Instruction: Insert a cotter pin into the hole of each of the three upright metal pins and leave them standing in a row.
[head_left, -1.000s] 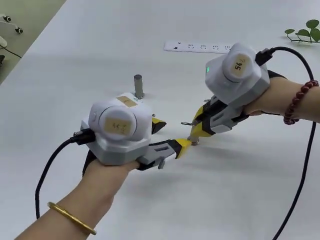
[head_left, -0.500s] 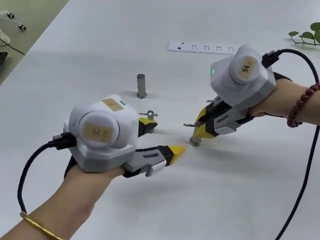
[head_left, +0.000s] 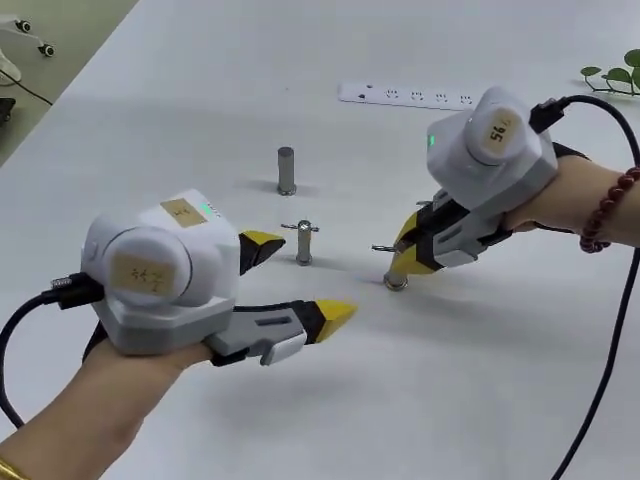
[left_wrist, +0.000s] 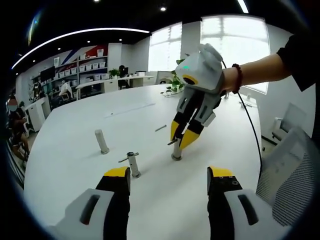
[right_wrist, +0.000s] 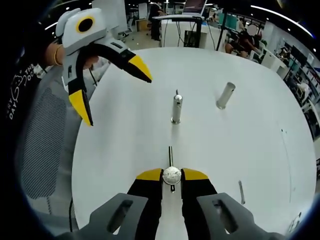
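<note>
Three upright metal pins stand on the white table. The far pin (head_left: 286, 170) (left_wrist: 101, 141) (right_wrist: 225, 95) has no cotter pin. The middle pin (head_left: 303, 243) (left_wrist: 132, 164) (right_wrist: 176, 108) carries a cotter pin across its top. My right gripper (head_left: 400, 266) (right_wrist: 172, 176) comes down on the near pin (head_left: 396, 283) (left_wrist: 176, 154) and is shut around its round top. A thin cotter pin (head_left: 380, 248) (right_wrist: 170, 156) runs through that top and sticks out. My left gripper (head_left: 299, 277) (left_wrist: 170, 174) is open and holds nothing, left of the near pin.
A loose cotter pin (left_wrist: 160, 128) (right_wrist: 241, 191) lies on the table beyond the pins. A white power strip (head_left: 405, 96) lies at the far side, and a plant (head_left: 612, 70) sits at the far right. Cables trail from both grippers.
My left gripper has let go of the near pin and drawn back to the left, jaws open, uncovering the middle pin. The right gripper stays on the near pin.
</note>
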